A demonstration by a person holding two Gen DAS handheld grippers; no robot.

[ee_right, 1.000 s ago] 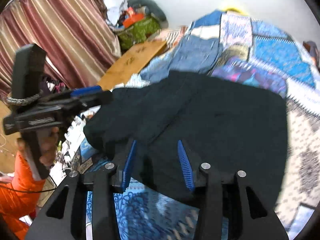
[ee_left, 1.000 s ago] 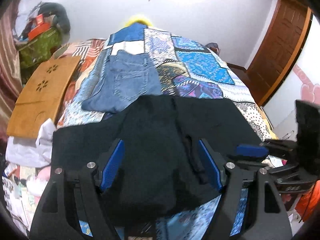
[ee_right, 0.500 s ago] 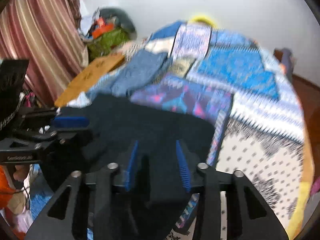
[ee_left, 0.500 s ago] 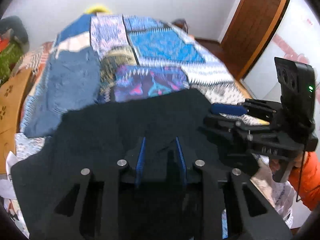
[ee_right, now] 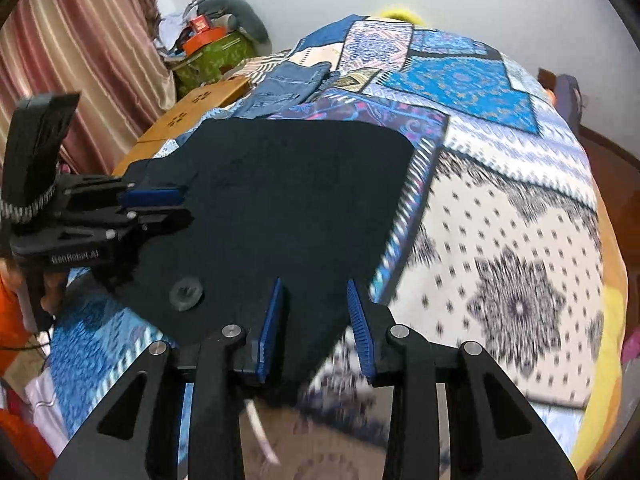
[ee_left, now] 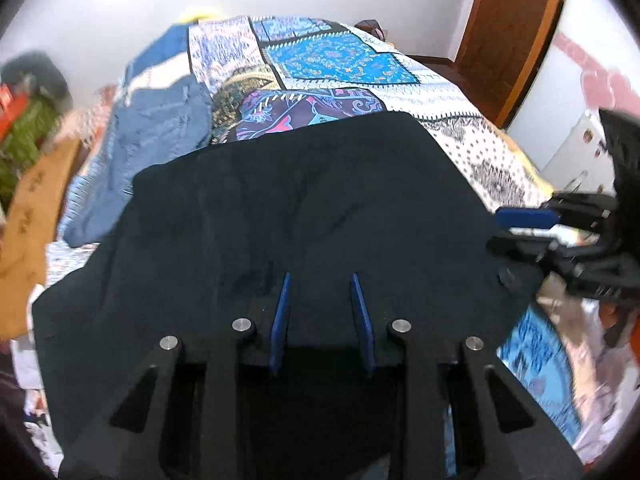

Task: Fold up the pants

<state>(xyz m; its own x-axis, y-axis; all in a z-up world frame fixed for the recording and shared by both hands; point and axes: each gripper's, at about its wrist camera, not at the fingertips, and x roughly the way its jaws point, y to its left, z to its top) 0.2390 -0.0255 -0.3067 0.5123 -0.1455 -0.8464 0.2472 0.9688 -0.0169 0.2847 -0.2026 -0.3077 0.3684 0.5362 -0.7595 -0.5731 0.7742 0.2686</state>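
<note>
Two hand-held grippers: the left hand-held gripper (ee_left: 320, 312) and the right hand-held gripper (ee_right: 314, 320), each black with blue pads, both sit at the near edge of the dark navy fabric pants (ee_left: 312, 208).
Left grip: its jaws are narrowed with a fold of the dark cloth between the pads — pinching the pants, as far as the left wrist view shows.
Right grip: likewise narrowed on the near right corner of the cloth; only a small tab of fabric lies between the pads.
Pants: spread across the near end of the patchwork bedspread (ee_right: 500, 240), with a round black button (ee_right: 185, 293) showing near the near edge.
Neighbours: folded blue denim jeans (ee_left: 160, 136) lie just beyond the far left edge; a tan wooden board with flower cut-outs (ee_right: 192, 112) lies off the bed's left side.
Risk, slip: the right corner hold looks shallow — a pull could free it, so the fold would go skew.
Risk, uneven lift: unmatched hands could wrinkle or twist the cloth.
Risk, snag: carrying the edge far forward could drag it onto the jeans.
</note>
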